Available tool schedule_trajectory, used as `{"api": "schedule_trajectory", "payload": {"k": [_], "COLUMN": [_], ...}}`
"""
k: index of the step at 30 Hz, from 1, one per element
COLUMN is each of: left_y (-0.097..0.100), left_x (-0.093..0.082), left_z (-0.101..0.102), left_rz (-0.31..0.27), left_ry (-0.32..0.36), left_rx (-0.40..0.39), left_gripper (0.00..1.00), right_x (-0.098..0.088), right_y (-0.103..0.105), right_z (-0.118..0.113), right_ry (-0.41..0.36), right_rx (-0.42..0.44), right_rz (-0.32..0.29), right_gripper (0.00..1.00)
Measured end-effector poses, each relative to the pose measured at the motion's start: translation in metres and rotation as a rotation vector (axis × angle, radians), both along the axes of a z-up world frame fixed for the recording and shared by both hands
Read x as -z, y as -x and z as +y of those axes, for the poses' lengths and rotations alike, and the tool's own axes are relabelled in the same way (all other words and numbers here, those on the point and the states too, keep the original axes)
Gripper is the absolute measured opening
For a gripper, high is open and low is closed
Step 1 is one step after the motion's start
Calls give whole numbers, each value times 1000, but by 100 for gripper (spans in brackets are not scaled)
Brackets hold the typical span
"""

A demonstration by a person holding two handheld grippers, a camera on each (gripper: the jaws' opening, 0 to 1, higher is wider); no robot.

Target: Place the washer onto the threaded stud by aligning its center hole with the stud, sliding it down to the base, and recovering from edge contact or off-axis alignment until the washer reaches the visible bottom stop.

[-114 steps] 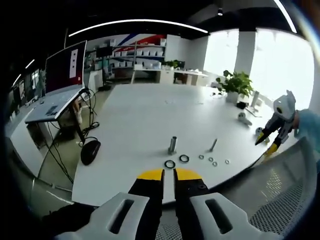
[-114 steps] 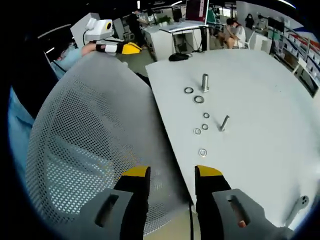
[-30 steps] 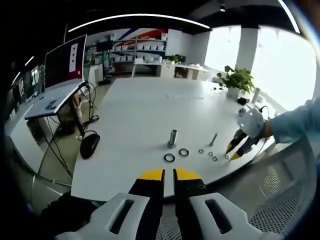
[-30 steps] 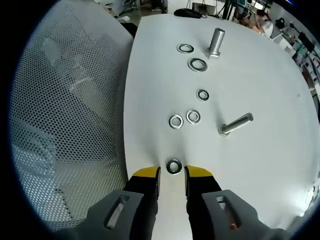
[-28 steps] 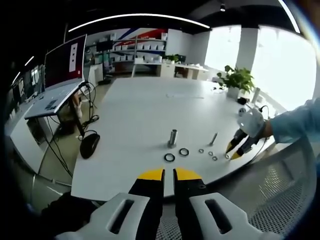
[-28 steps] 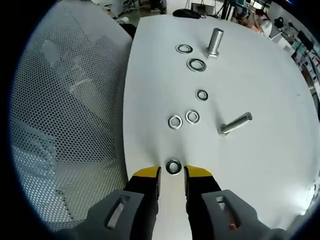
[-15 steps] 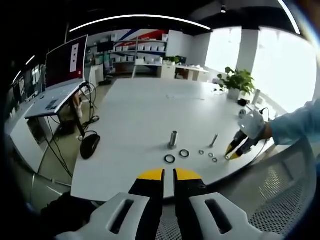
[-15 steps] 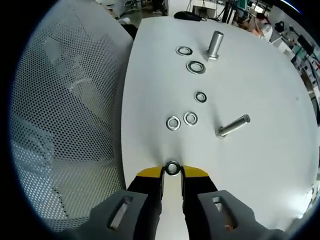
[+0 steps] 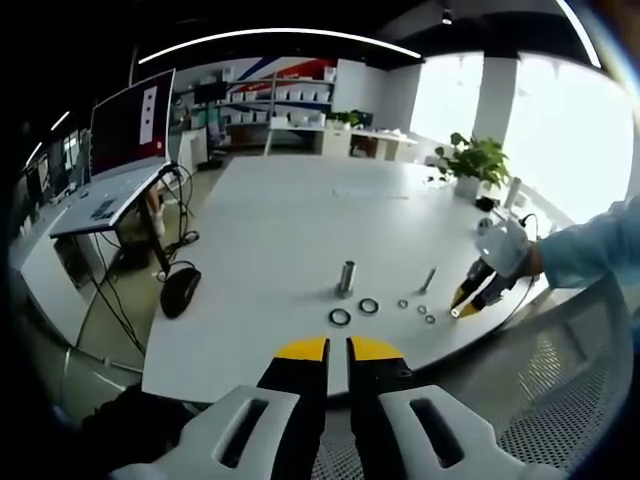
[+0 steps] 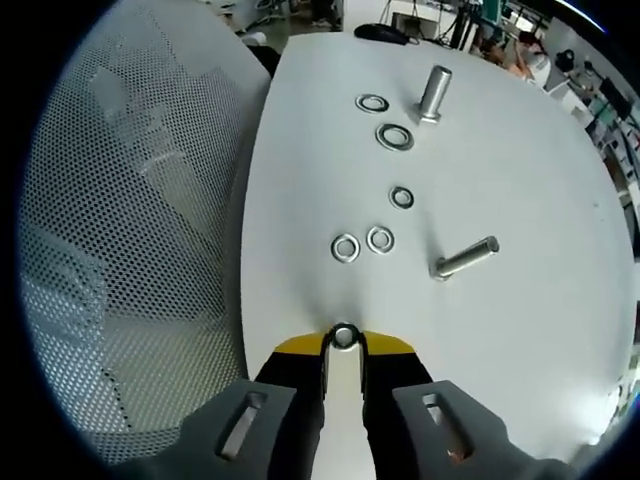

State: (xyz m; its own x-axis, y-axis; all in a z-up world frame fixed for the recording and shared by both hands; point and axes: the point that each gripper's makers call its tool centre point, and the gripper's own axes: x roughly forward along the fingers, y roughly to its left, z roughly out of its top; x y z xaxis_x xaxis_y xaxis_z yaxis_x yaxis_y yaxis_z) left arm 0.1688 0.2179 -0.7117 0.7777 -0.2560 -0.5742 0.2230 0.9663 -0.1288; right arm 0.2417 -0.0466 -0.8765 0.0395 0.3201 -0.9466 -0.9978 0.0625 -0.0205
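right claw (image 10: 343, 343) pinching washer (image 10: 344, 336) at its tips | upright stud (image 10: 432, 94) standing far ahead, slightly right, across worktop (image 10: 520, 180) | left claw (image 9: 327, 350) idling nearly closed, empty

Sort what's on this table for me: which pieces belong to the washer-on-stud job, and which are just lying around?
In the job:
right gripper, shut on the washer
upright stud

Lying about:
two large washers beside the stud
three small washers
bolt lying flat
mesh chair back
computer mouse
potted plant
left gripper, shut, holding nothing
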Motion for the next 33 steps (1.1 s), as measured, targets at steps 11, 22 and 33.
{"api": "schedule_trajectory", "payload": {"k": [11,22,33], "left_y": [-1,0,0], "left_x": [-1,-1,0], "left_z": [0,-1,-1], "left_rz": [-4,-6,-3], "left_ry": [2,3,2], "left_rx": [4,5,6], "left_gripper": [4,4,4], "right_x": [-14,-37,-66], "right_y": [-4,-3,-20], "right_z": [-3,1,6], "right_ry": [-16,-44,-62], "right_rx": [22,31,66], "right_rz": [-1,15,-14], "right_gripper": [13,13,13]}}
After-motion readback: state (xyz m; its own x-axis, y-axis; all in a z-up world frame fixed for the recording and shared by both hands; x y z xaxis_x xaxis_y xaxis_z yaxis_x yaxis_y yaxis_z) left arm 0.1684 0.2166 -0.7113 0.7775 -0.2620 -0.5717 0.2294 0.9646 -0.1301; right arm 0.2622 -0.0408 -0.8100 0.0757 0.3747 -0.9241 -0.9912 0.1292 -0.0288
